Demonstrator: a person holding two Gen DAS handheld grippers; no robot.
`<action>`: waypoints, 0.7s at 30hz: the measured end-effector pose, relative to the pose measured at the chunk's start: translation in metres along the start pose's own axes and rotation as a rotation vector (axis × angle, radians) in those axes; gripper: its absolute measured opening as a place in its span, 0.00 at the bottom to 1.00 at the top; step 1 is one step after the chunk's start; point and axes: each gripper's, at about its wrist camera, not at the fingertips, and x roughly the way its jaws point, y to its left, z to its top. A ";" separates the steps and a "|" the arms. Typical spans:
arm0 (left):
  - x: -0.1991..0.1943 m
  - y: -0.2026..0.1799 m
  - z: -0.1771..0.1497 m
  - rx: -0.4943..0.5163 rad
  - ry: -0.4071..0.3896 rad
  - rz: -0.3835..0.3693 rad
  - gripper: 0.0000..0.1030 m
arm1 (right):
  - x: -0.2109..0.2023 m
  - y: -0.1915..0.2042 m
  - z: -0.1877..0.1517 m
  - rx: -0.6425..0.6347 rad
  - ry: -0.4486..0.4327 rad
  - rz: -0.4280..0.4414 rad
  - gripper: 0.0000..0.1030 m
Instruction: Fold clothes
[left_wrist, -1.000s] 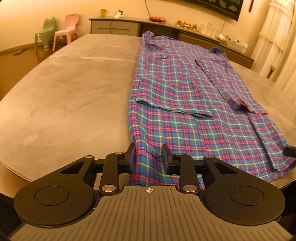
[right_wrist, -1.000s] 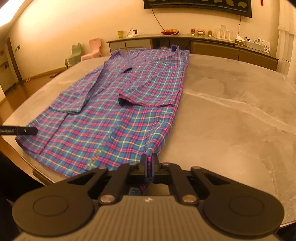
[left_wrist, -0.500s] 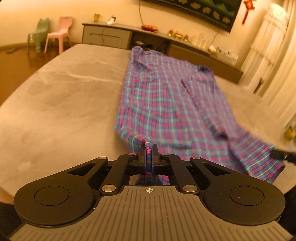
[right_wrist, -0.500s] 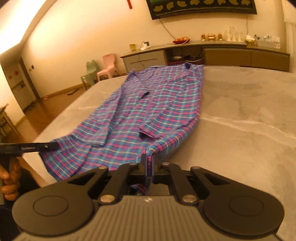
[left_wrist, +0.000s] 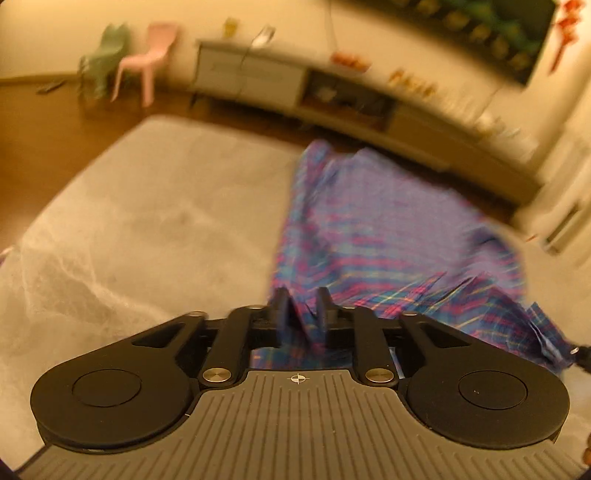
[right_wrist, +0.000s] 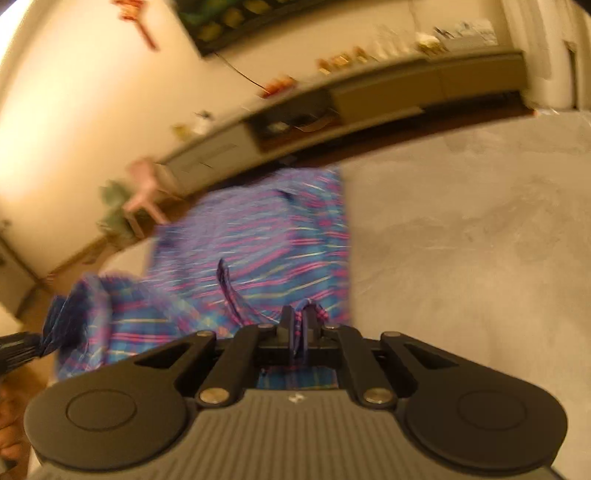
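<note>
Left gripper (left_wrist: 302, 295): jaws opening, a narrow gap, a fold of the plaid shirt (left_wrist: 376, 229) lying between them. Right gripper (right_wrist: 300, 314): jaws opening, gap slight, shirt hem bunching between them; whether the pads are pressing cannot be told. Shirt is lying doubled over on the grey tabletop (left_wrist: 147, 221), its far edge toward the sideboard (left_wrist: 258, 81). Frames are blurring.
</note>
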 end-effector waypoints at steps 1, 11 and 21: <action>0.001 0.004 -0.005 -0.001 -0.010 0.008 0.18 | 0.009 -0.006 0.000 0.011 0.015 -0.002 0.17; -0.022 0.024 -0.071 0.140 -0.099 -0.075 0.60 | -0.045 -0.027 -0.062 -0.112 -0.050 0.075 0.48; -0.035 0.025 -0.105 0.134 0.033 -0.186 0.00 | -0.057 -0.006 -0.077 -0.333 0.118 0.096 0.04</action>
